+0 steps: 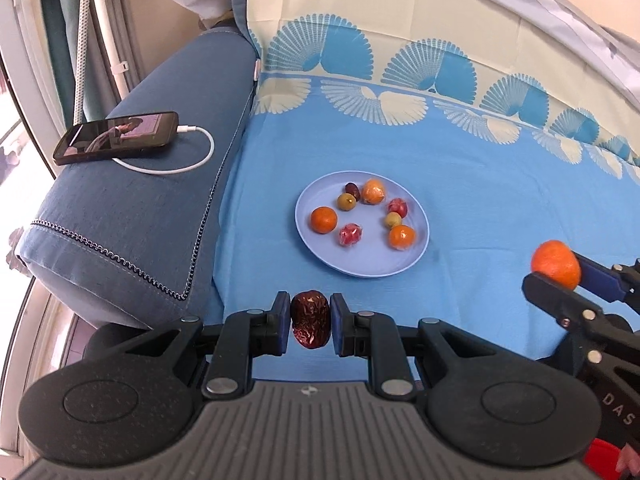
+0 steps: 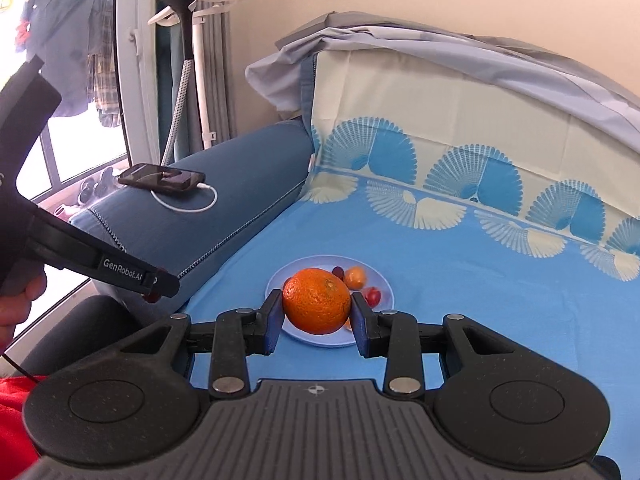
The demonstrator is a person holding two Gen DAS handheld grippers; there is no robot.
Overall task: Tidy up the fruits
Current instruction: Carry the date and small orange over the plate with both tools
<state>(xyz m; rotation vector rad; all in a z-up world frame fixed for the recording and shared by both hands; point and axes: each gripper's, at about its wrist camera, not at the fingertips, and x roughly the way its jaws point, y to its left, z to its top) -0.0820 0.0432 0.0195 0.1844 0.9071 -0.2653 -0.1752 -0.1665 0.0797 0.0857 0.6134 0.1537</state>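
Note:
A pale blue plate lies on the blue bedsheet and holds several small fruits: oranges, red ones, olive-green ones and a dark one. My left gripper is shut on a wrinkled dark red date, held above the sheet just in front of the plate. My right gripper is shut on an orange, which hides most of the plate behind it. In the left wrist view the same orange and right gripper show at the right edge, to the right of the plate.
A dark blue bolster lies left of the sheet with a black phone and white charging cable on it. A patterned cream and blue cover rises behind the plate. A garment steamer stand and a window are at the left.

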